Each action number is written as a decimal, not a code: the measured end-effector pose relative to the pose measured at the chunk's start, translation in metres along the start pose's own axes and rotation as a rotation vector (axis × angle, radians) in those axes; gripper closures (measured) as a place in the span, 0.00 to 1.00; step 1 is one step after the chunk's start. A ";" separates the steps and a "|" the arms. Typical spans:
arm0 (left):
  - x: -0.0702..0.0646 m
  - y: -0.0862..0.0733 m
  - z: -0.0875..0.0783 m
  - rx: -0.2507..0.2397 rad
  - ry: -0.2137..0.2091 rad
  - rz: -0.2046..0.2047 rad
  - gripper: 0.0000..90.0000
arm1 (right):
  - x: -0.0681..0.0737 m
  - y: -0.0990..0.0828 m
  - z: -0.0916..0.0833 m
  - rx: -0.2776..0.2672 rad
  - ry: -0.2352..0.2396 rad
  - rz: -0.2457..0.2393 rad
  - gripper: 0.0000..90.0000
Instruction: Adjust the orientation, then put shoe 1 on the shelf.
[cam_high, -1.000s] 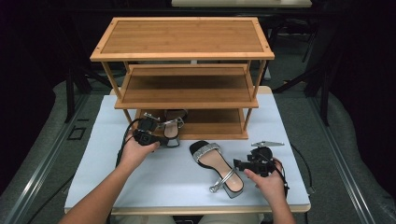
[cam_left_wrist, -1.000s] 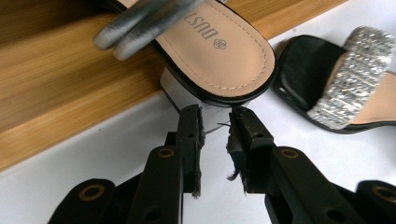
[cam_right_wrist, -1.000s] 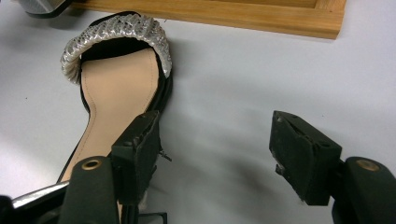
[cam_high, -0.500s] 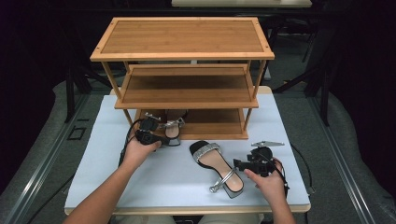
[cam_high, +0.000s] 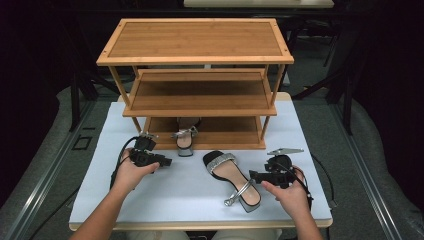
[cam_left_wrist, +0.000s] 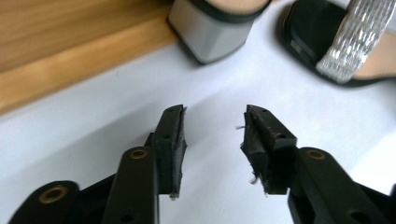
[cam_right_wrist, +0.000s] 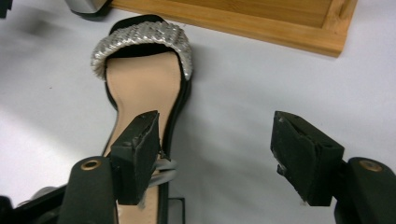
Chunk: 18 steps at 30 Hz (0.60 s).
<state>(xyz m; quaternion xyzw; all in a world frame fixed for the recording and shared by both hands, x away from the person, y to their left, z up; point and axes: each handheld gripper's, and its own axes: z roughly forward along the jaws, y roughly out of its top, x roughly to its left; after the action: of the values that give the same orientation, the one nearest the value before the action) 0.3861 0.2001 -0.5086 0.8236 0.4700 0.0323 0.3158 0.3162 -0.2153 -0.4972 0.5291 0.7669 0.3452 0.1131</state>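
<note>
One sandal (cam_high: 184, 140) stands on the bottom shelf of the wooden shoe rack (cam_high: 200, 102), toe pointing into the rack and its silver block heel at the near edge, just above the white worktop (cam_high: 175, 195). The left tongs (cam_high: 161, 163) sit just left of and nearer than that heel; their jaws have just been opening and now stand partly apart with nothing between them, only bare worktop showing in the gap in the left gripper view.

The second sandal (cam_high: 231, 176) lies on the worktop in front of the rack. Its long axis runs diagonally: the silver-strapped toe points far and left towards the rack, the heel and loose ankle strap lie near and right. The right tongs (cam_high: 256, 176) are touching or just beside its right edge, close to the heel end, while the left tongs are well apart from it. So the right hand (cam_high: 290, 192) is clearly the nearer one for picking it up.

In the right gripper view, the right tongs (cam_right_wrist: 217, 156) are spread wide and hold nothing; one jaw hangs over the sandal's insole by the ankle strap, the other over bare worktop beside it. The shoe lies along the jaws' line of sight, toe away, so by my judgement the tongs need to shift across before they can straddle the sole.
</note>
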 end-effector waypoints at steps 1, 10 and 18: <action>0.001 -0.002 -0.001 -0.003 0.005 0.003 0.62 | 0.003 0.004 -0.001 0.004 0.006 -0.012 0.35; 0.016 -0.019 -0.016 -0.029 0.014 -0.014 0.57 | 0.036 0.030 0.009 0.111 0.009 -0.132 0.33; 0.021 -0.024 -0.023 -0.041 -0.005 -0.028 0.55 | 0.049 0.039 0.029 0.212 0.002 -0.182 0.31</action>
<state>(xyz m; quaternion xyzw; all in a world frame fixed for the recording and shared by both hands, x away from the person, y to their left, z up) 0.3717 0.2367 -0.5081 0.8103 0.4800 0.0355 0.3343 0.3402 -0.1521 -0.4837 0.4660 0.8440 0.2511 0.0865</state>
